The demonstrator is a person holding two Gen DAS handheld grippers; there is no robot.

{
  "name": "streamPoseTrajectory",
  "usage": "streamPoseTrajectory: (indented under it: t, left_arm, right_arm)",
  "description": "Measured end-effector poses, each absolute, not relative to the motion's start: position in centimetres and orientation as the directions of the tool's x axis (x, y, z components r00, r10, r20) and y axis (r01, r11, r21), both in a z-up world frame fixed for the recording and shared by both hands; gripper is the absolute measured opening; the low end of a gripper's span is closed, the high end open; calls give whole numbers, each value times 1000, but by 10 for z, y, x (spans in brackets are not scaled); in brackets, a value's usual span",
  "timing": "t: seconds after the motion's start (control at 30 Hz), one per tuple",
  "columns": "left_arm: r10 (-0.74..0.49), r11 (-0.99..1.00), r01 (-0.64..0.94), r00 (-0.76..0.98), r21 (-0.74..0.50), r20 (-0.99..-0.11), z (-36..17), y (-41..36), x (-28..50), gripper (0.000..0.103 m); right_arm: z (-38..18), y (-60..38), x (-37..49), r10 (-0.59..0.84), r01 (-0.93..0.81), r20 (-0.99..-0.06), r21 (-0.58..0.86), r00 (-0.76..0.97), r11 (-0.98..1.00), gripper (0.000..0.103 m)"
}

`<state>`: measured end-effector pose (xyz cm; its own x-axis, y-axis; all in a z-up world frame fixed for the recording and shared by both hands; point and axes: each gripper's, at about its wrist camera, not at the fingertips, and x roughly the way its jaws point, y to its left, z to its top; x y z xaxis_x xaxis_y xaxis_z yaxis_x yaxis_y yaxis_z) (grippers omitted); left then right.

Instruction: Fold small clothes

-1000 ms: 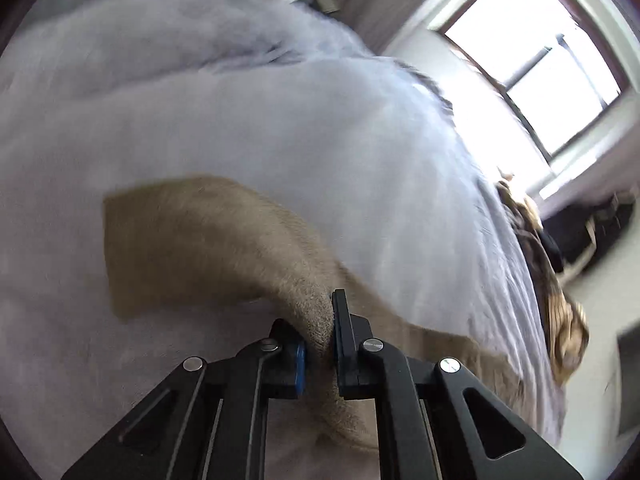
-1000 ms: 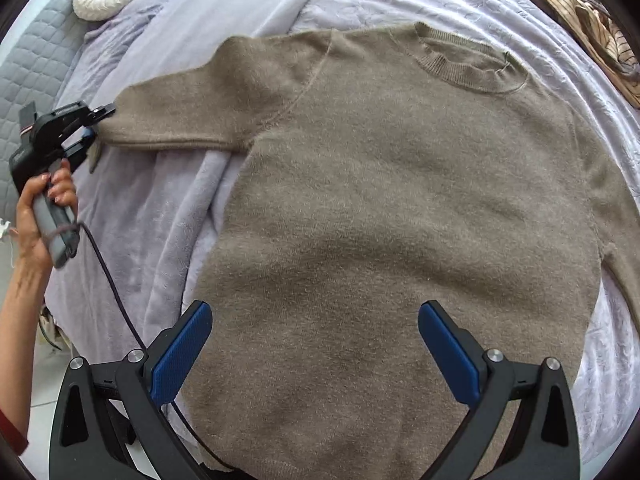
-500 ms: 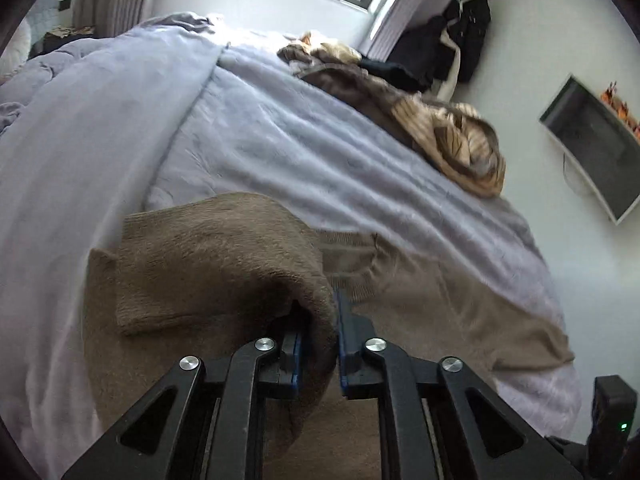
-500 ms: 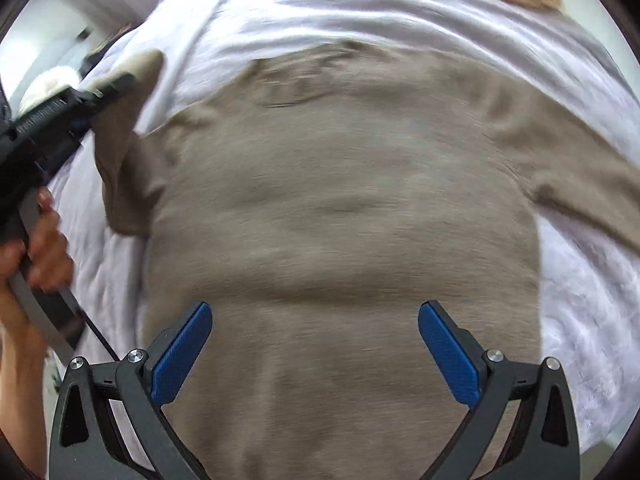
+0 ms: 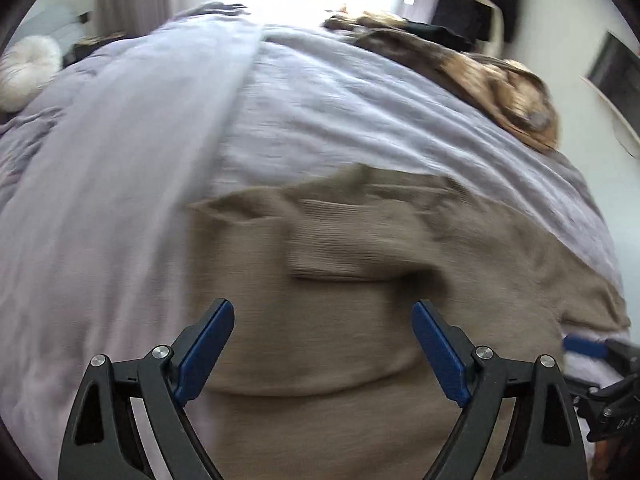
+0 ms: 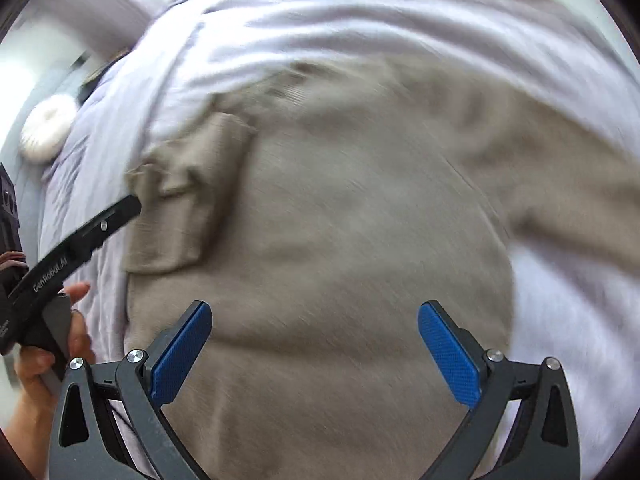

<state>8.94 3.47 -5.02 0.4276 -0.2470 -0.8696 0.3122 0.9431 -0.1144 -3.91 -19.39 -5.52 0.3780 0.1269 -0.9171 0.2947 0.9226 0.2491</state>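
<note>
A taupe, fuzzy knitted sweater [image 6: 352,240] lies face up on the pale lilac quilted bedspread [image 5: 360,120], its body filling the middle of both wrist views. One sleeve [image 5: 352,244] is folded in across the chest, its ribbed cuff lying flat just above the left gripper [image 5: 324,344]. That gripper's jaws have just been opening and now stand wide apart with nothing between the blue pads, so the sleeve is released and rests on its own. In the right wrist view the same folded sleeve sits at about ten o'clock, with one black finger of the left gripper close beside its outer edge. The right gripper [image 6: 316,344] hangs over the lower body of the sweater, jaws spread wide and empty. The other sleeve [image 6: 560,184] stretches out unfolded toward three o'clock. A round white cushion [image 5: 28,68] sits at ten o'clock and a brown patterned blanket [image 5: 508,92] at two o'clock, both well clear of the work. The step in hand looks like finishing the first sleeve fold and turning to the second. To do it well, the right gripper should probably take the far sleeve near its cuff, pinch only that one layer, lift it just clear of the quilt and lay it across the chest to mirror the first, without dragging the body or disturbing the sleeve that is down.
</note>
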Motion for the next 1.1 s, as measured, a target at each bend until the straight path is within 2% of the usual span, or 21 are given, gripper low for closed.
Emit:
streamPoseTrajectory:
  t: [0.07,0.13,0.27,0.33,0.37,0.4,0.47,0.57,0.63,0.67,0.7,0.73,0.83,1.0,1.03,1.07,1.1]
  left_arm:
    - [-155,969,240,426,-53,-891,-59,62,107,91]
    - [-64,986,168,418,8,-906,-73,81,126,91]
    - [-17,992,119,391,32,-920,-98,94,157,91]
    - [-15,993,112,374,29,-927,-110,92,167,91]
    - [-7,993,109,366,35,-930,-115,91,170,91]
    - [11,993,105,358,52,-934,-121,89,172,91]
    - [26,992,103,359,67,-933,-126,89,173,91]
    - [37,992,101,361,78,-932,-132,92,173,91]
    - [41,992,97,356,81,-933,-135,93,173,91]
    - [45,992,94,355,83,-934,-135,92,174,91]
    - [48,992,93,355,86,-933,-135,92,174,91]
    - [54,991,93,358,93,-932,-134,92,174,91]
    - [75,990,88,362,114,-929,-135,88,175,91]
    - [102,988,71,365,137,-925,-138,85,175,91]
    - [102,988,72,365,137,-925,-138,86,175,91]
    - [100,988,73,363,135,-926,-138,86,176,91]
    - [98,989,73,359,132,-928,-137,87,175,91]
  right_arm:
    - [-46,-164,-10,47,169,-923,120,383,978,103]
    - [-42,-125,24,-93,23,-901,-92,423,996,103]
    - [-72,-70,85,-281,-157,-824,-402,491,902,100]
    - [-106,-61,112,-382,-216,-801,-519,460,827,70]
    - [-121,-62,124,-390,-254,-817,-521,425,815,22]
    - [-122,-70,127,-358,-263,-847,-477,393,839,10]
    - [-105,-93,129,-249,-170,-878,-341,409,924,10]
    - [-68,-165,105,-3,72,-852,41,524,997,10]
    - [-70,-227,74,93,271,-813,297,575,916,19]
    - [-78,-249,62,134,337,-805,386,578,859,43]
    - [-91,-274,46,185,417,-801,475,569,775,73]
    - [-102,-292,30,213,478,-796,529,567,701,79]
    - [-109,-317,-7,239,530,-755,614,610,585,80]
    - [-104,-332,-7,224,562,-762,611,607,558,79]
    - [-103,-333,-3,208,573,-776,591,595,567,75]
    - [-101,-331,4,174,590,-795,559,581,583,56]
    - [-100,-331,6,118,616,-818,510,562,600,42]
